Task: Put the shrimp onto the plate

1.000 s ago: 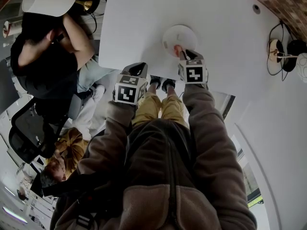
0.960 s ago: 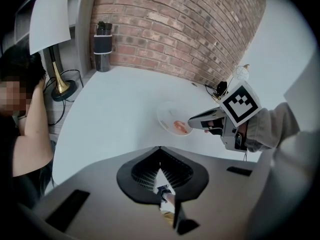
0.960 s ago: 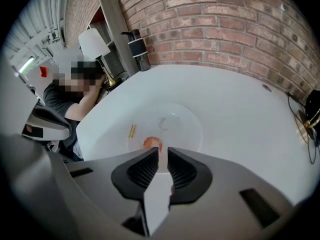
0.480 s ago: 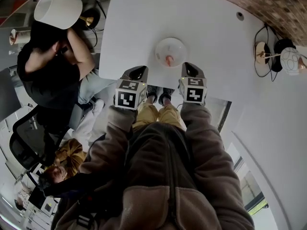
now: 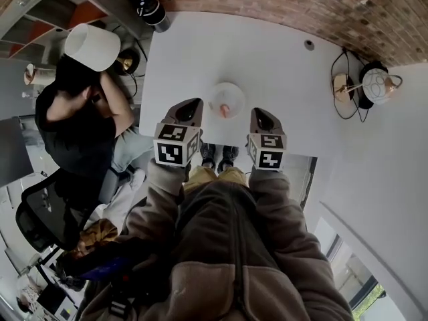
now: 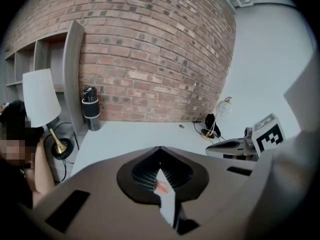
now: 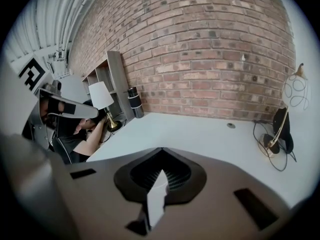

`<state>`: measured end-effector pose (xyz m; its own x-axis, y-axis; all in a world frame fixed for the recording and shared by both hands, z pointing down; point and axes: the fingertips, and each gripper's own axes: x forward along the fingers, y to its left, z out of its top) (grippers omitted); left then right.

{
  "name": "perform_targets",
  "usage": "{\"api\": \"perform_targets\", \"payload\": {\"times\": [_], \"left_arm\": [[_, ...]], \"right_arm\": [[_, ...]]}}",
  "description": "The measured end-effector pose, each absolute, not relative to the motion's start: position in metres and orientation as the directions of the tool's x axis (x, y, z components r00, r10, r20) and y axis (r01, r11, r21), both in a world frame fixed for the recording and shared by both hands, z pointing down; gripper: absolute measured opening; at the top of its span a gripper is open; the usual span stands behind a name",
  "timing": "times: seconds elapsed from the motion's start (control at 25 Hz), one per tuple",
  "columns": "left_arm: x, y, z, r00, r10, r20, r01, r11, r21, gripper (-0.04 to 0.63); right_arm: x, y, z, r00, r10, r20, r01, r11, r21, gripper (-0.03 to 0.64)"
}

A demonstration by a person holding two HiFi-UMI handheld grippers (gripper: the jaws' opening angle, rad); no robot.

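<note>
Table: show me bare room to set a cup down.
Free: the table stretch between the plate and the cable hole, and the strip behind the plate to the brick wall, right of the black cylinder. Crowded: the near edge, where the left gripper and right gripper flank the plate, and the right end round the corded lamp.

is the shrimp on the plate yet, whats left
Done: the shrimp lies on the plate. In hand: nothing. The left hand-held gripper and right hand-held gripper are both shut, empty, on either side of the plate. Left: nothing visible.
</note>
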<state>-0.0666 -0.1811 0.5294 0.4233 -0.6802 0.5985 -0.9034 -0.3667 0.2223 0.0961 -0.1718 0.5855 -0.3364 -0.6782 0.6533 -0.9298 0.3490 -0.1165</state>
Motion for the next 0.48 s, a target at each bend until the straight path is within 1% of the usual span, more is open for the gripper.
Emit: {"api": "perform_targets", "payload": {"times": [0.28,0.48], "left_arm": [[-0.062,-0.196,0.475,0.431,-0.746,0.508,-0.901,-0.382,0.204,0.005],[-0.057,-0.21,0.424,0.448,-0.788,0.423,-0.894,-0.411,0.181,0.005]], "right_arm": [[0.108,-0.185,0.521,-0.34,-0.761,0.553,-0.933,0.345,-0.1,0.002],[0.111,-0.2,0.456,-0.352,-0.831,0.431,-0.93,0.361,-0.064,0.002]]}}
